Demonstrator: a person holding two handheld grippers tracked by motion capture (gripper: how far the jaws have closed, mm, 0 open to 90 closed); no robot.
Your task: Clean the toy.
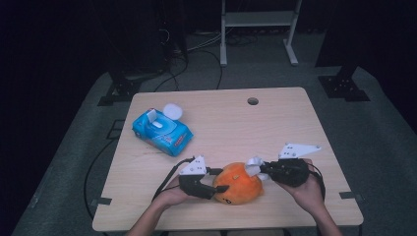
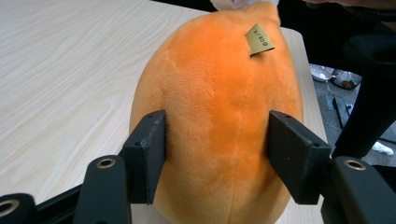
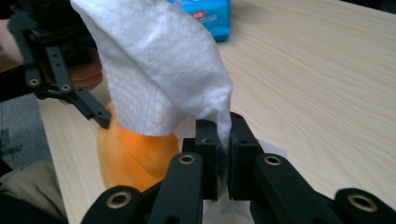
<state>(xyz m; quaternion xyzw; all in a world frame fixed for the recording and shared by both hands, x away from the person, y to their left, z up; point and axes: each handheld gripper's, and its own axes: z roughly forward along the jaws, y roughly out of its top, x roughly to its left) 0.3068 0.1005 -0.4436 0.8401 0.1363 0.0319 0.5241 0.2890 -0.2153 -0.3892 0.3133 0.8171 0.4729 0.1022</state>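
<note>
Now, at the near edge of the wooden surface (image 1: 275,118): an orange plush toy (image 1: 237,183), rounded and lying on its side, between the two hands. Left hand-held gripper (image 1: 219,180) clamped on the toy's left end — black pads (image 2: 148,154) pressed into the fur on either flank, seen plainly in the left gripper view, the fur bulging a little between them. Small tan tag (image 2: 259,39) sticking out of the plush toward its far end, print too small to read.

Right hand-held gripper (image 1: 259,170) clenched tight on a white wet wipe (image 1: 253,165), jaws all but meeting with the sheet pinched between them (right gripper view shows the rest of the sheet (image 3: 159,70) standing up and draping over toward the toy). Wipe resting against the toy's upper right end in the high view; whether pressed on or merely touching, hard to tell.

Farther back and to the left, well apart from the toy: a blue pack of wet wipes (image 1: 162,130), flip lid open, lying flat on the surface — a small white round thing (image 1: 172,110) just beside its far corner. Round cable hole (image 1: 253,101) near the far edge of the surface. Black cables trailing from the left hand-held gripper off the near left side.
</note>
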